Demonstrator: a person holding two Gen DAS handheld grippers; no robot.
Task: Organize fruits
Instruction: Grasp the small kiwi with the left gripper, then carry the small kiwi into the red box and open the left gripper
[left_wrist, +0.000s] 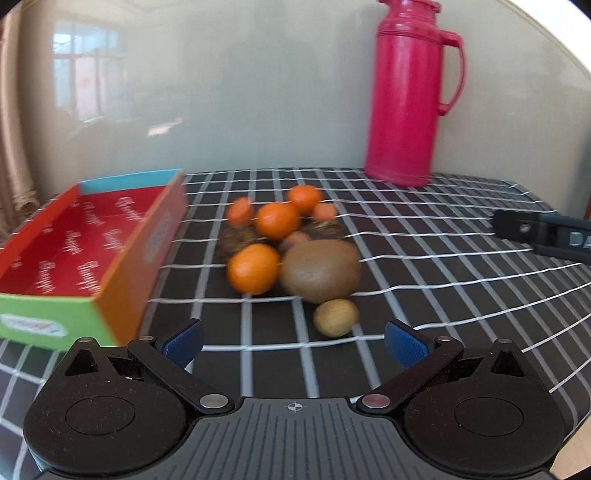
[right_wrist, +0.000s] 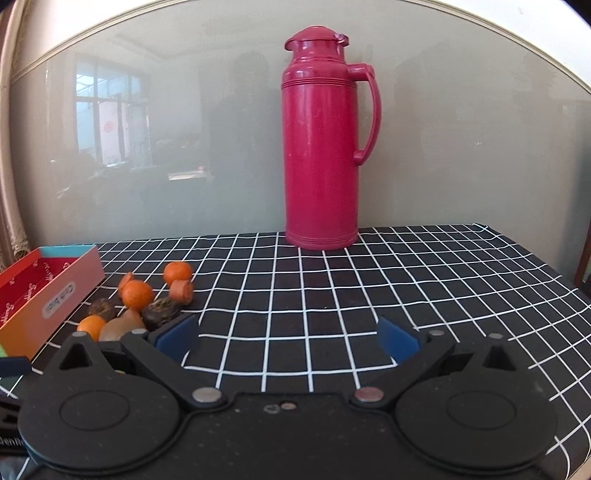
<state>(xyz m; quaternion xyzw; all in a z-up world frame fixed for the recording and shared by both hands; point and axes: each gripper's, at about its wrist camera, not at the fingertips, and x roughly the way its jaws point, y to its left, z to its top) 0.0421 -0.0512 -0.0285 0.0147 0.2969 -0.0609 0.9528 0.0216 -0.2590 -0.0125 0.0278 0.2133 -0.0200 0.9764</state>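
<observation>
A pile of fruit lies on the checked tablecloth: several oranges (left_wrist: 253, 268), a large kiwi (left_wrist: 320, 270), a small yellow-brown fruit (left_wrist: 336, 317), carrot-like orange pieces (left_wrist: 240, 211) and dark rough fruits (left_wrist: 236, 240). An open colourful box (left_wrist: 85, 254) stands to their left, with no fruit visible inside. My left gripper (left_wrist: 293, 345) is open and empty, just short of the small fruit. My right gripper (right_wrist: 288, 339) is open and empty over bare cloth; the fruit pile (right_wrist: 136, 293) and box (right_wrist: 48, 291) lie to its left.
A tall pink thermos flask (left_wrist: 410, 92) stands at the back by the glossy wall; it also shows in the right wrist view (right_wrist: 321, 147). The right gripper's black body (left_wrist: 546, 230) shows at the right edge. The table edge (right_wrist: 569, 284) drops at right.
</observation>
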